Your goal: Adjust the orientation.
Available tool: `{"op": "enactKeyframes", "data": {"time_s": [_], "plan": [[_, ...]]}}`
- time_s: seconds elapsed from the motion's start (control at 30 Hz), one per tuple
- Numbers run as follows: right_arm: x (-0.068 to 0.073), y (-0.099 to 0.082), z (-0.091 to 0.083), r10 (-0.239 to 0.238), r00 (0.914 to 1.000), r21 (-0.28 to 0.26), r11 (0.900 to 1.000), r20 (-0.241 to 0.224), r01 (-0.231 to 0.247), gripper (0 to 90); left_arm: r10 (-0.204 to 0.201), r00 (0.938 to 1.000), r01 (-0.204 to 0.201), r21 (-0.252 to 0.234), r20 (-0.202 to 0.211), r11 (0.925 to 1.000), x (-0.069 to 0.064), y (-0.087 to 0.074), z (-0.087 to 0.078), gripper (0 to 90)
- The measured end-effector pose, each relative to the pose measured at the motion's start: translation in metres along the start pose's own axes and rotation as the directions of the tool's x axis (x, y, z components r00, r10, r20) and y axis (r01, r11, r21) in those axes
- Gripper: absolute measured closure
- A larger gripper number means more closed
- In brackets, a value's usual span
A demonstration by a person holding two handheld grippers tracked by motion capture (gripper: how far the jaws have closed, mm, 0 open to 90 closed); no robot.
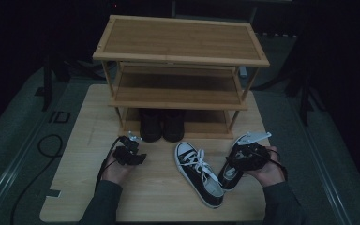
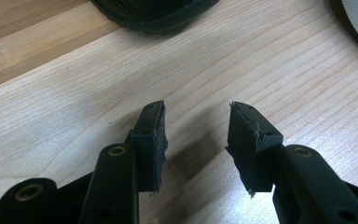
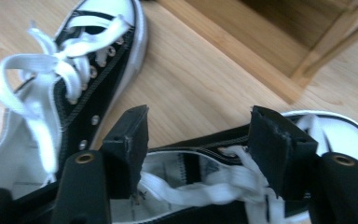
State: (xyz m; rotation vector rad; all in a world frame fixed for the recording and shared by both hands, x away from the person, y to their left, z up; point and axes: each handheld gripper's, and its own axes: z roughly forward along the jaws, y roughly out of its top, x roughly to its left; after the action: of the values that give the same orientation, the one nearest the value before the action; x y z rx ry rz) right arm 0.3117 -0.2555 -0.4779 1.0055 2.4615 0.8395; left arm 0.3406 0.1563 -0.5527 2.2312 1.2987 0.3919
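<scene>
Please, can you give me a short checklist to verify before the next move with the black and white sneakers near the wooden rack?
1. Right claw open over the black canvas sneaker with white laces, pads not pressing: ok.
2. Left claw open, nothing between the jaws: ok.
3. Second black canvas sneaker lying flat on the light wooden table: ok.
4. Middle shelf of the three-tier bamboo rack free: ok.
5. Pair of black boots occupies part of the bottom shelf; space beside them: cannot tell.

Your two sneakers [image 1: 199, 174] lie near the worktop's [image 1: 84, 187] front edge; the rack [image 1: 180, 61] stands at its back edge, boots [image 1: 161, 124] on its bottom shelf.
</scene>
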Motion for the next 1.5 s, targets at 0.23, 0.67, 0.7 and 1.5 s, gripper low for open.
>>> {"op": "enactKeyframes", "data": {"time_s": [0.23,0.67,0.7,1.5], "plan": [[-0.008,-0.006,-0.003,0.024,0.9988,0.001,0.9997,0.043,-0.024,33.4,0.004,1.0,-0.004,0.003,0.001,1.0,-0.001,0.0,0.001,57.0],[-0.018,-0.02,0.0,0.073,0.993,0.041,0.9962,0.093,-0.077,27.9,0.002,1.0,-0.002,0.005,0.001,1.0,-0.001,0.0,0.001,57.0],[-0.019,-0.021,0.001,0.074,0.9922,0.047,0.9957,0.1,-0.079,27.9,0.001,1.0,-0.001,0.002,0.002,1.0,-0.001,0.0,0.001,57.0],[-0.023,-0.035,0.015,0.095,0.9754,0.174,0.976,0.199,-0.131,31.3,-0.003,1.0,0.003,0.003,-0.004,1.0,0.001,-0.001,-0.001,56.8]]}}
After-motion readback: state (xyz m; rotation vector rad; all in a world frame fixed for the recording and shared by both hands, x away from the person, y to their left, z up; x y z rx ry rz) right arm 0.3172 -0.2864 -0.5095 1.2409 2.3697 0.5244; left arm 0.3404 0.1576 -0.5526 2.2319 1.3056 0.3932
